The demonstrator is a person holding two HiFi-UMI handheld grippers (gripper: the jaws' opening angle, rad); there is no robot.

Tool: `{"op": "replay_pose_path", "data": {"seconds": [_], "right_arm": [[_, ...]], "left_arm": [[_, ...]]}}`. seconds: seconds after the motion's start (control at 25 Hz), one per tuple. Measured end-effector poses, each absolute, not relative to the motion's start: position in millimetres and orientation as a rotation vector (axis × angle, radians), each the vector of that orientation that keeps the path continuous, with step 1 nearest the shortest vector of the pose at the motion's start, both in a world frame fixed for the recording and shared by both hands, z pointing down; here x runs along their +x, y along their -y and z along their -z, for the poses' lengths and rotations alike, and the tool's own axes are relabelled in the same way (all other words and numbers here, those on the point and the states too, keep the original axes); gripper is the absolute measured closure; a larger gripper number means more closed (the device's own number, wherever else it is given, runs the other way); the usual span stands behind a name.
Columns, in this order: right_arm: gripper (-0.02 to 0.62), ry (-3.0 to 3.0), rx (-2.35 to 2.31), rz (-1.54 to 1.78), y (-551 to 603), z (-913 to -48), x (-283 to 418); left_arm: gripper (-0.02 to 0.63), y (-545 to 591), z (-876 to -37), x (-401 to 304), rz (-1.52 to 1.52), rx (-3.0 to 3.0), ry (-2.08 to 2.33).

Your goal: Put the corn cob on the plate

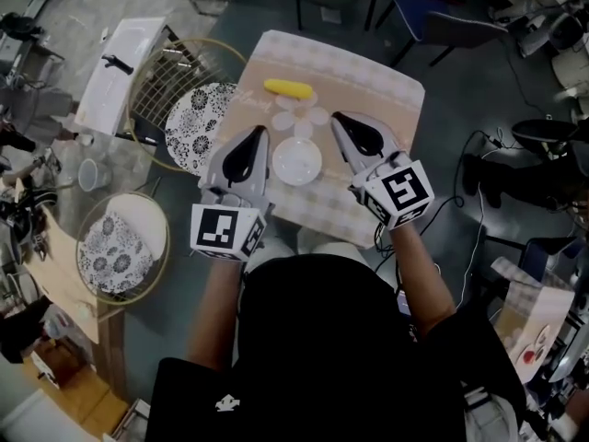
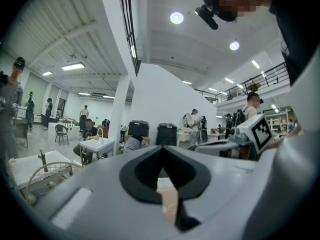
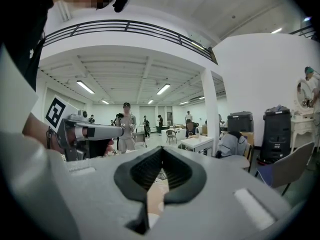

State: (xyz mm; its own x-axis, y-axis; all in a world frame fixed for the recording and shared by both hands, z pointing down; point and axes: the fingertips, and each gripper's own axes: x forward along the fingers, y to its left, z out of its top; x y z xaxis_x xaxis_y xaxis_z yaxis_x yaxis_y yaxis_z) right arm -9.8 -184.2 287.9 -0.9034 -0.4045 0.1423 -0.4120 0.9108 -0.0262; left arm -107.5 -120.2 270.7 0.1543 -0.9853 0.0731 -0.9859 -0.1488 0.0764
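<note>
Both my grippers are empty and clenched; the left gripper (image 1: pixel 261 134) and the right gripper (image 1: pixel 336 118) hang over the near half of the counter (image 1: pixel 396 95), their fingers (image 1: pixel 247 157) pressed tip to tip on nothing. The corn cob (image 1: pixel 288 88) lies at the counter's far side, apart from the plate (image 1: pixel 297 161), which sits between my two grippers; so I judge the reach has not yet begun.

To do it well I would spread one pair of fingers before arriving; pass over the plate; straddle the cob across its width near the middle; close gently, since it is round and may roll; then lift it over the rim and lay it flat in the plate.

Only the head view shows the cob and the plate; the gripper views look level across the room and catch just a sliver of counter below the closed tips, plus the other gripper alongside; they do confirm that the fingers meet.
</note>
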Motion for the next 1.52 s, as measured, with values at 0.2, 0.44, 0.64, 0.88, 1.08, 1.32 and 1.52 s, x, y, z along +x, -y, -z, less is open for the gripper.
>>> {"op": "replay_pose_path", "data": {"seconds": [0.2, 0.44, 0.64, 0.88, 1.08, 1.32, 1.52], "right_arm": [[0.594, 2.92, 0.643, -0.104, 192, -295, -13], [0.594, 2.894, 0.663, -0.113, 198, -306, -25], [0.594, 2.859, 0.707, -0.108, 209, -311, -41], [0.594, 2.782, 0.719, -0.145, 229, -345, -63], [0.594, 2.736, 0.689, -0.186, 244, -379, -79], [0.581, 2.68, 0.659, -0.245, 267, -423, -88], [0.521, 2.625, 0.6, -0.291, 285, -471, -92]], "left_arm": [[0.597, 129, -280, -114, -0.023, 2.301, 1.949], [0.597, 144, -297, -129, -0.041, 2.315, 1.892], [0.597, 161, -310, -152, -0.11, 2.35, 1.825], [0.597, 191, -346, -181, -0.197, 2.375, 1.725], [0.597, 214, -380, -196, -0.27, 2.398, 1.636], [0.519, 241, -440, -199, -0.41, 2.428, 1.467], [0.479, 262, -490, -203, -0.527, 2.434, 1.367]]}}
